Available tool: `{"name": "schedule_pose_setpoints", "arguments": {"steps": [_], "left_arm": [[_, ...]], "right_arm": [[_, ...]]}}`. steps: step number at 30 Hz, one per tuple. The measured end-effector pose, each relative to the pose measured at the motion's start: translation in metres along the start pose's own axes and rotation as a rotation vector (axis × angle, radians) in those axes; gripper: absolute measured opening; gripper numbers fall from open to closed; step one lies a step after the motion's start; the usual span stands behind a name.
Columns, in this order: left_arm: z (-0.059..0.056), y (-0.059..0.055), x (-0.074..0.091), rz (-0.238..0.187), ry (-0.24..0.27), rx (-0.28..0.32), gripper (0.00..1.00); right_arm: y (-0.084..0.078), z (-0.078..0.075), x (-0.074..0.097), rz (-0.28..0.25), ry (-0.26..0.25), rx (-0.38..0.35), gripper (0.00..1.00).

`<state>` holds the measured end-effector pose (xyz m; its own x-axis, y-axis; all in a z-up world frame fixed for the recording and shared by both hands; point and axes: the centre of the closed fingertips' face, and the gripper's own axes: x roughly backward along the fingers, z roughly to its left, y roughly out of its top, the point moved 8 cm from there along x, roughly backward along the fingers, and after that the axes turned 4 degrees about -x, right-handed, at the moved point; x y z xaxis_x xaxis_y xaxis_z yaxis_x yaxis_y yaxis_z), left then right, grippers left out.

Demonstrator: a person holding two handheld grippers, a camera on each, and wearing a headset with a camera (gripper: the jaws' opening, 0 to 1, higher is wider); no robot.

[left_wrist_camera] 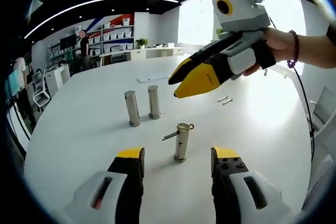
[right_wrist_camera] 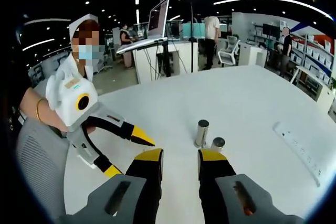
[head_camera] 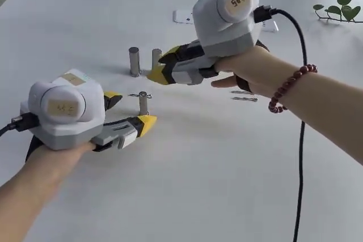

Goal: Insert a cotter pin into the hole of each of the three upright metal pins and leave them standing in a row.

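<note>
Three upright metal pins stand on the white table. The nearest pin (head_camera: 143,103) (left_wrist_camera: 181,141) has a cotter pin (left_wrist_camera: 170,135) through its top. My left gripper (head_camera: 133,110) (left_wrist_camera: 177,156) is open, its jaws either side of that pin and just short of it, not touching. Two bare pins (head_camera: 134,60) (head_camera: 156,58) stand side by side behind it, also seen as pins (right_wrist_camera: 201,132) (right_wrist_camera: 217,144). My right gripper (head_camera: 161,65) (right_wrist_camera: 180,156) hovers close by them, jaws a narrow gap apart with nothing between. Two loose cotter pins (head_camera: 244,96) (left_wrist_camera: 224,99) lie to the right.
A flat white strip (head_camera: 182,16) (right_wrist_camera: 299,145) lies at the far side of the table. A plant sprig (head_camera: 340,8) sits at the far right. The right gripper's black cable (head_camera: 300,140) hangs down the right side. People, desks and shelves stand beyond the table.
</note>
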<state>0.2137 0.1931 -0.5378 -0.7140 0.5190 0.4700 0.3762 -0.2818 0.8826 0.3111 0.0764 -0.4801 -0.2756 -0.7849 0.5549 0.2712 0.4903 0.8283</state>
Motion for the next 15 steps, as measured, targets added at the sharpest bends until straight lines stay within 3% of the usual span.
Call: {"name": "schedule_pose_setpoints", "arguments": {"steps": [6,12,15], "left_arm": [[-0.002,0.004,0.006,-0.018,-0.017,-0.006,0.61],[-0.003,0.012,0.01,-0.037,-0.02,-0.022,0.67],[-0.004,0.014,0.012,-0.037,-0.024,-0.023,0.7]], "right_arm": [[0.0,-0.016,-0.006,-0.023,-0.049,0.012,0.23],[-0.005,-0.034,-0.018,-0.023,-0.105,-0.028,0.25],[-0.008,-0.042,-0.026,-0.021,-0.108,-0.045,0.26]]}}
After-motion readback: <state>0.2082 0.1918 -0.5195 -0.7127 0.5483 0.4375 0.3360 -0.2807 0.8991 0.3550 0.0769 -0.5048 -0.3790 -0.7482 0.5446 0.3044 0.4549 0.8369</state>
